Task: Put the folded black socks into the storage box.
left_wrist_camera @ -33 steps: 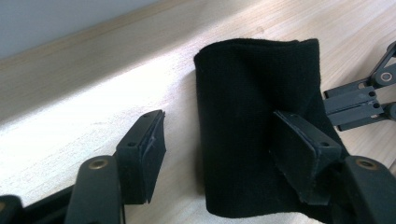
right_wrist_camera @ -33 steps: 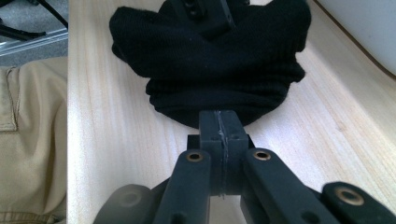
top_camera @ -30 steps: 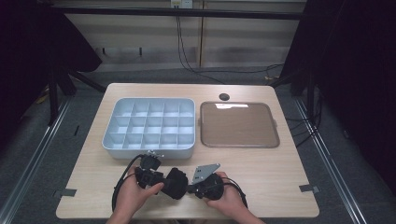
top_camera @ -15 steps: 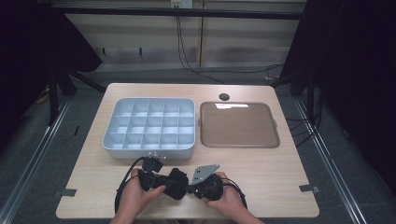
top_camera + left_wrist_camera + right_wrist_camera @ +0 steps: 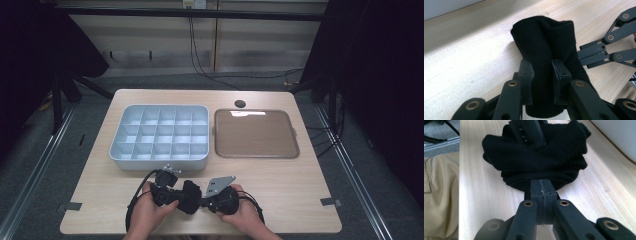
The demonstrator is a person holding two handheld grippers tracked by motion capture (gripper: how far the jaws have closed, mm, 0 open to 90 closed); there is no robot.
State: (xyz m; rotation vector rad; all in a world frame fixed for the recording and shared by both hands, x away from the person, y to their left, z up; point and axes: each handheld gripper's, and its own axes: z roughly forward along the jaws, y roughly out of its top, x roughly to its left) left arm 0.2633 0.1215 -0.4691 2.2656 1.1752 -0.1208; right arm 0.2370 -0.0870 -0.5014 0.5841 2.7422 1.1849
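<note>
A bunched black cloth [image 5: 190, 196] lies on the wooden table near its front edge, between my two grippers. My left gripper [image 5: 181, 195] comes at it from the left. In the left gripper view its jaws have just been closing, and the left gripper [image 5: 542, 75] now squeezes a fold of the cloth [image 5: 544, 37] between its pads. From the right, my right gripper [image 5: 203, 202] meets the cloth. In the right gripper view the right gripper [image 5: 541, 185] has its pads pressed together, with the tip tucked into the cloth's [image 5: 536, 157] lower edge.
A white compartment tray [image 5: 160, 163] stands just behind the hands, its cells bare. A brown flat tray [image 5: 256, 134] sits to its right, with a black round grommet [image 5: 240, 104] behind it. The table's front edge is close under the person's hands.
The left gripper's jaws have narrowed onto the black cloth. The left hand has shifted only slightly. The right gripper and the cloth stay where they were.
</note>
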